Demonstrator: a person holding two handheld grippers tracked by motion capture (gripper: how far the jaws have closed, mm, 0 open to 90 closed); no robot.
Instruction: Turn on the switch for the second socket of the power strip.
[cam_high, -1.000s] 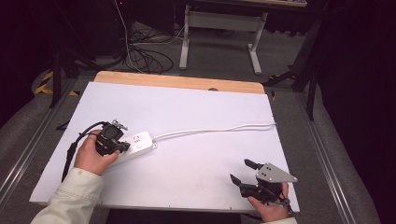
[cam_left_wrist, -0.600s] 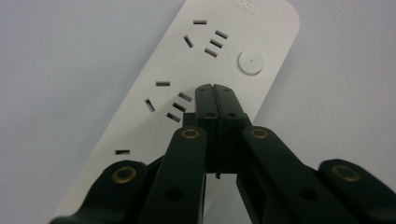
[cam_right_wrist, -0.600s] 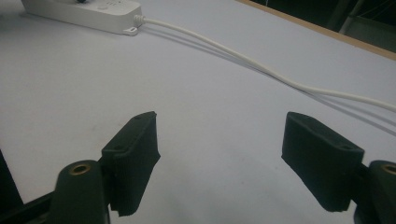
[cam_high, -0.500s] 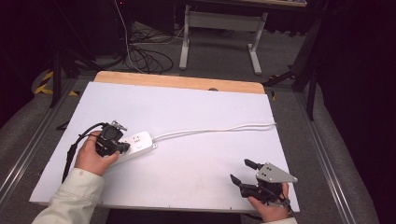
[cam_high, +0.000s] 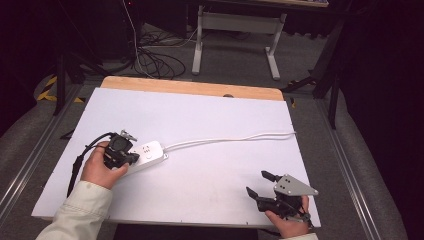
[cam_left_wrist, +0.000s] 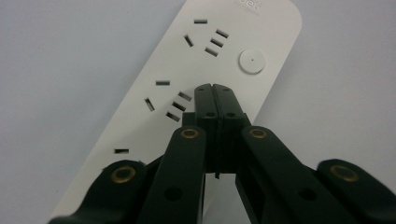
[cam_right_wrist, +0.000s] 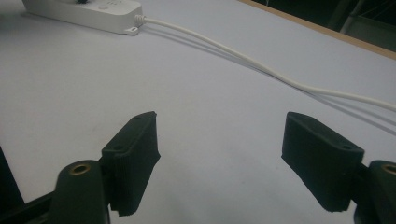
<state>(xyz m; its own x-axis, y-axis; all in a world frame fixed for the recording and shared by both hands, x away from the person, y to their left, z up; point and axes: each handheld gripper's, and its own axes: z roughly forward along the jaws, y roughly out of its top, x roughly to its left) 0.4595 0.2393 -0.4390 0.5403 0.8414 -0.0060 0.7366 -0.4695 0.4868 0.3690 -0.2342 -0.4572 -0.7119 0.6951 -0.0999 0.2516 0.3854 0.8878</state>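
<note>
Left hand-held gripper (cam_high: 131, 156): jaws fully together, pads flush face to face, nothing pinched between them. In the left gripper view the joined tips (cam_left_wrist: 215, 95) sit over the top face of the power strip (cam_left_wrist: 205, 79), just beside one socket group and below the round button (cam_left_wrist: 251, 61); whether they press the plastic or hang just above it, cannot tell.

Strip: white smooth plastic, long flat bar with rounded corners. Top face shows three groups of narrow slot openings plus a flat circular button with a dot at its centre. It lies flat on the counter (cam_high: 210, 125), left of centre on the near half, angled a bit, with the left gripper over its near-left end.

Cord (cam_high: 235, 139): white, round, smooth. It leaves the strip's right end through a ribbed strain relief (cam_right_wrist: 138, 18) and runs in a shallow curve to the counter's right edge.

Right hand-held gripper (cam_high: 258, 184): jaws spread wide, nothing between. Pads (cam_right_wrist: 135, 154) are matte black, blocky wedges, slightly rough at the edges; brass-coloured pivot pins at the arms. A grey three-cornered plate (cam_high: 292, 185) sits on top. It is at the near-right corner of the counter, well apart from strip and cord, pointing across toward them.

Counter: matte white sheet, fine-grained, plain wood strip along the far edge. Left arm is in a cream sleeve (cam_high: 82, 212).
</note>
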